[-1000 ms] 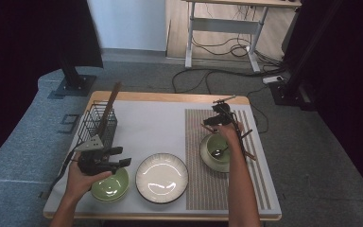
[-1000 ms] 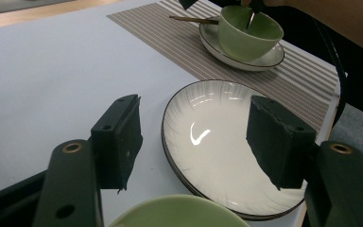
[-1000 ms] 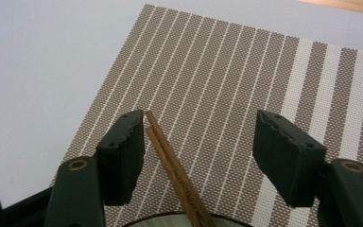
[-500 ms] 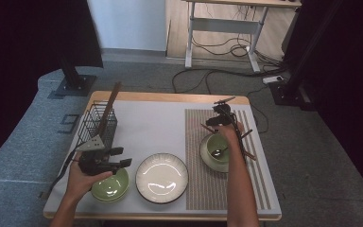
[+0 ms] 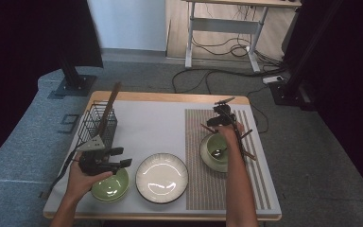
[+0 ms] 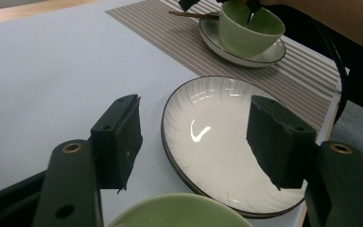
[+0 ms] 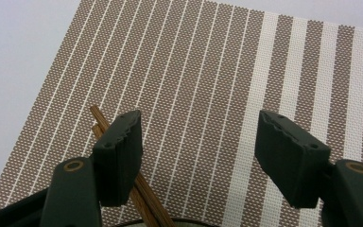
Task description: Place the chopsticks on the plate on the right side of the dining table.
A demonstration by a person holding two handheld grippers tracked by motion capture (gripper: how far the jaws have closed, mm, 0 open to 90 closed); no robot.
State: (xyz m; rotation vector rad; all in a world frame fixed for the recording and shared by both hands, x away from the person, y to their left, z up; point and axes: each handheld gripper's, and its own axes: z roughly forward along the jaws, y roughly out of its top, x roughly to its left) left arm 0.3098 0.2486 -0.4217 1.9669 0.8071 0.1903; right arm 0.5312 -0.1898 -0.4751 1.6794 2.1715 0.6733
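Far left – wire basket with a tall wooden utensil standing in it, parked out of the working area. Near it, the left gripper hangs just above the shallow green bowl, jaws spread and empty, aimed across at the white plate; in the left gripper view the plate lies between and beyond the two pads, nothing touching them. Probably waiting its turn at the crockery. Centre: white plate on the bare grey table, just left of the striped mat. On the mat, a green cup sits on a saucer with a spoon inside – a place setting being laid, by the look of it. The right gripper is at the cup's far side, jaws wide and released; in the right gripper view the chopsticks run behind its left pad onto the mat, not clamped. Whether that pad grazes them, I cannot tell. Chopsticks rest across the saucer's far edge.
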